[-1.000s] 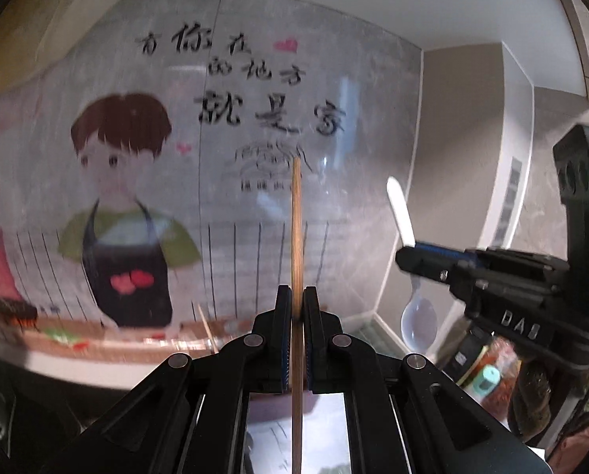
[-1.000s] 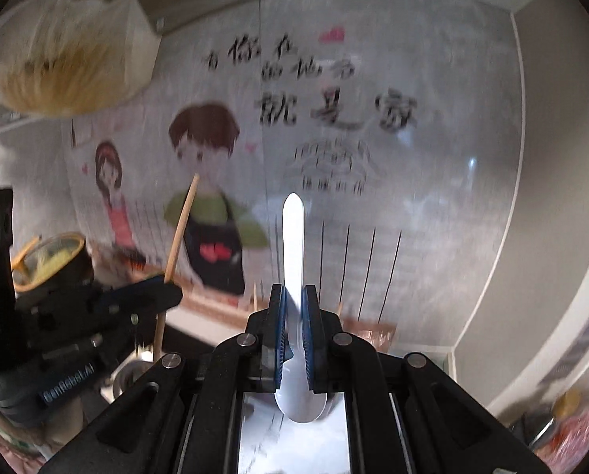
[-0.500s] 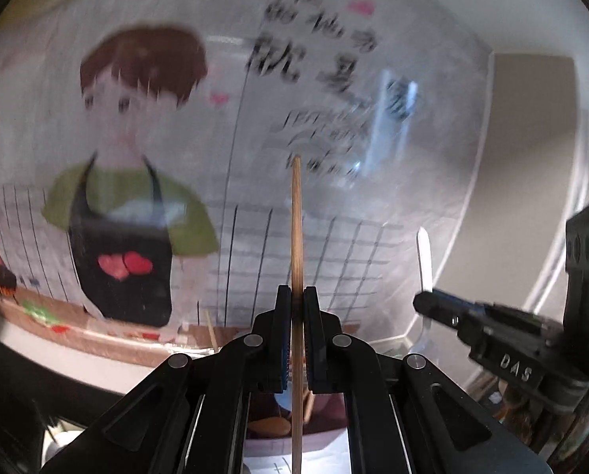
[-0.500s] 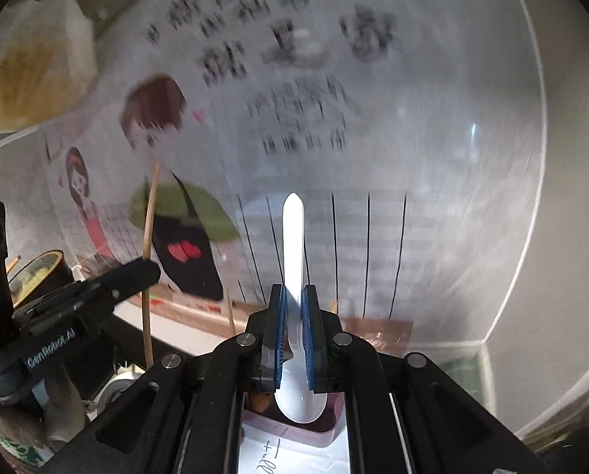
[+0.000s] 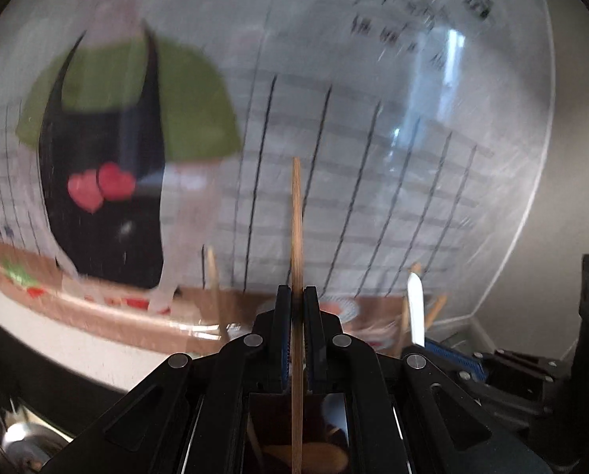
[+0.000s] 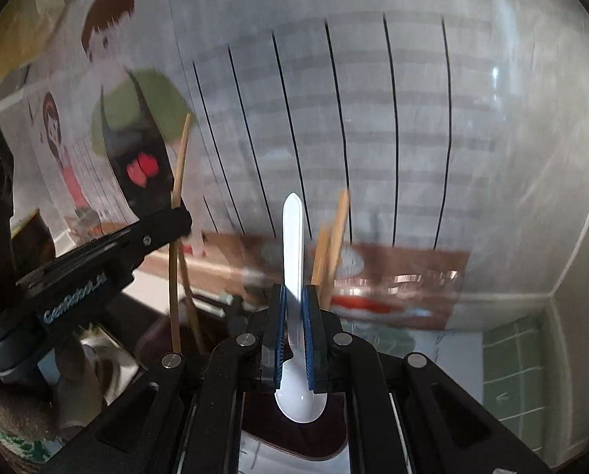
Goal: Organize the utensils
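My left gripper [image 5: 296, 300] is shut on a thin wooden chopstick [image 5: 296, 237] that stands upright, its tip above the jaws. My right gripper [image 6: 294, 300] is shut on a white plastic spoon [image 6: 293, 237], handle up and bowl [image 6: 300, 405] hanging below the jaws. The left gripper also shows in the right wrist view [image 6: 175, 217] at the left, with its chopstick [image 6: 179, 166]. The spoon's handle [image 5: 416, 304] shows at the right of the left wrist view. Both grippers are low, over a dark holder [image 6: 294, 438] that is mostly hidden.
A tiled wall with a cartoon sticker [image 5: 108, 146] fills the background, close ahead. More wooden sticks [image 6: 334, 245] stand upright behind the spoon. A white counter edge [image 5: 77, 339] runs below the wall. Green tiles [image 6: 515, 371] lie at the lower right.
Both grippers have moved down and toward the wall, still holding the chopstick and spoon. The wall sticker now looms larger, and upright sticks near the holder have come into view.
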`<state>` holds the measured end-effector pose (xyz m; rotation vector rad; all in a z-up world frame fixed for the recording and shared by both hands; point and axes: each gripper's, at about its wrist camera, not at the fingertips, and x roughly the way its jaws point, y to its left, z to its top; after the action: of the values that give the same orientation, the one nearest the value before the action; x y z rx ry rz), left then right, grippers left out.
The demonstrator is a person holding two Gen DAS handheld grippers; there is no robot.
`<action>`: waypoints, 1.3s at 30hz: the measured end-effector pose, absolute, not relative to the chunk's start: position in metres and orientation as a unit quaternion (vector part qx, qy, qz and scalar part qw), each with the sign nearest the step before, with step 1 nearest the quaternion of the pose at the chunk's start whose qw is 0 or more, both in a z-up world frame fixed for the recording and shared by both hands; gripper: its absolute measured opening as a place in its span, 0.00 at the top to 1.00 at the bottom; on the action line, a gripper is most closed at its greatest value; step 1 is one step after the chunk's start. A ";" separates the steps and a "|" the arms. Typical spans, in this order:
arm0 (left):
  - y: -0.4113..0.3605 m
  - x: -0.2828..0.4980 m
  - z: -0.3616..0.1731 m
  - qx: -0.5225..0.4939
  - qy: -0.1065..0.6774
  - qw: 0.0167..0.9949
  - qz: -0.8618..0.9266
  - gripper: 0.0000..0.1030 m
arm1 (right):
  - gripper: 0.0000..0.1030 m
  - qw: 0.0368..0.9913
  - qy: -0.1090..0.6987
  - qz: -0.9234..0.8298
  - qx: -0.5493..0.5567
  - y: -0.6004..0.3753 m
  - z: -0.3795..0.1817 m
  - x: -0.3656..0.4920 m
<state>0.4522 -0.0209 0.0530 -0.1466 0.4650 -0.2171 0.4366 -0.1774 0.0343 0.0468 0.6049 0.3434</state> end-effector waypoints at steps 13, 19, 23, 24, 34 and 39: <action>-0.017 0.438 0.018 -0.079 0.280 0.952 -0.093 0.79 | 0.85 0.922 0.347 0.170 0.020 -0.181 0.000 0.416; -0.006 0.404 0.031 -0.063 0.317 0.943 -0.086 0.55 | 0.71 0.924 0.347 0.158 0.016 -0.188 0.017 0.381; 0.000 0.371 0.031 -0.022 0.360 0.930 -0.065 0.48 | 0.69 0.915 0.372 0.156 0.020 -0.181 0.019 0.362; 0.002 0.365 0.031 -0.019 0.366 0.928 -0.063 0.46 | 0.69 0.912 0.380 0.156 0.018 -0.177 0.017 0.357; 0.044 0.272 0.021 -0.031 0.400 0.915 -0.045 0.27 | 0.55 0.864 0.478 0.160 -0.002 -0.118 -0.037 0.332; 0.062 0.240 0.012 -0.046 0.421 0.905 -0.043 0.27 | 0.55 0.853 0.502 0.144 0.000 -0.093 -0.051 0.345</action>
<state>0.2404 0.0622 0.0116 -0.0944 0.8705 -0.0885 0.3447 -0.0931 -0.0513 0.0010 1.0553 0.3021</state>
